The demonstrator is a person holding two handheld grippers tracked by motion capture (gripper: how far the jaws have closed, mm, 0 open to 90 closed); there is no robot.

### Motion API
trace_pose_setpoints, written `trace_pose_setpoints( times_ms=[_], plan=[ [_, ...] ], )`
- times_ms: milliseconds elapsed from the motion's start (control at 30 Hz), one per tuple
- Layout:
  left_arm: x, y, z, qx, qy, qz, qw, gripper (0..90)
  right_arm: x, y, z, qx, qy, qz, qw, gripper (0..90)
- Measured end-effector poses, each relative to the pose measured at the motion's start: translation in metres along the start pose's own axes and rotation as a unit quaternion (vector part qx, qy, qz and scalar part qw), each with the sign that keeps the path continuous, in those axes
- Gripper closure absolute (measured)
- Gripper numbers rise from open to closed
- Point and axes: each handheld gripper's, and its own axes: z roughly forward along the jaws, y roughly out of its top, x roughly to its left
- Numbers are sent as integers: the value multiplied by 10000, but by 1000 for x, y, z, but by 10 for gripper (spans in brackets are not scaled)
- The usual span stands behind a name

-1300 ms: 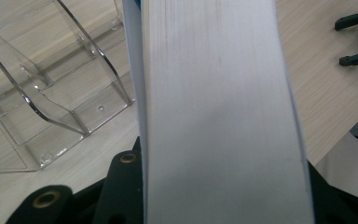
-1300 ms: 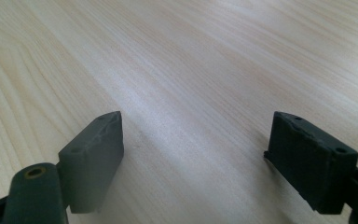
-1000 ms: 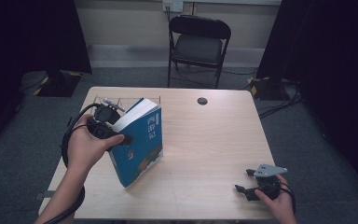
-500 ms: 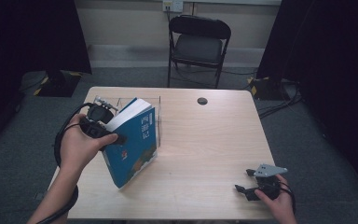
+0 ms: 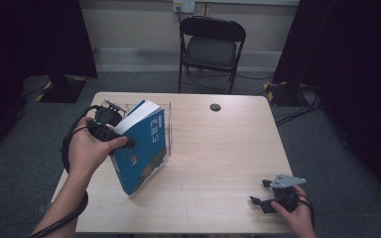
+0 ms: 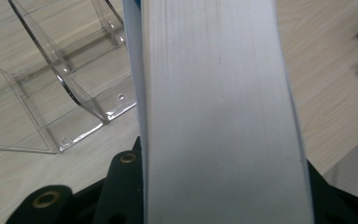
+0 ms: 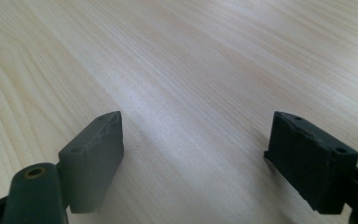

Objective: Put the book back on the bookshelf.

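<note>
Blue book [image 5: 144,148] sits clamped between the left gripper's [image 5: 121,141] jaws — tilted.

The left arm comes in from the near left corner and reaches toward the far side. The left hand [image 5: 90,151] wraps around the left gripper [image 5: 121,141], with the fingers curled over its top. The jaws of this gripper are closed tight on a book [image 5: 144,148], one jaw on each side, and hold it tilted. A black cable loops from the gripper around the wrist.

The right hand [image 5: 297,210] sits low at the near right edge. It holds the right gripper [image 5: 259,192], which points left. Its jaws stand wide apart with nothing between them, and a grey plate sits on top.
</note>
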Motion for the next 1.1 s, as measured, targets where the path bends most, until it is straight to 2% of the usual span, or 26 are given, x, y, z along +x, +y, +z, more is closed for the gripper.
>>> trace_pose_setpoints(
  times_ms=[433, 533, 600, 867, 1100],
  plan=[
    [5, 6, 6, -70, 88, -297, 9995, 621, 0, 0, 0, -2, 5, -2, 10000, 177],
    [5, 9, 8, -41, 146, -281, 9995, 620, 0, 0, 0, -2, 5, -3, 10000, 177],
    [4, 10, 9, -29, 170, -339, 9993, 620, 0, 0, 0, -1, 6, -2, 10000, 177],
    [6, 13, 11, -124, 167, -437, 9988, 620, 0, 0, 0, -2, 5, -3, 10000, 177],
    [7, 18, 16, -172, 250, -554, 9980, 621, 0, 0, 0, -1, 4, -3, 10000, 177]
  ],
)
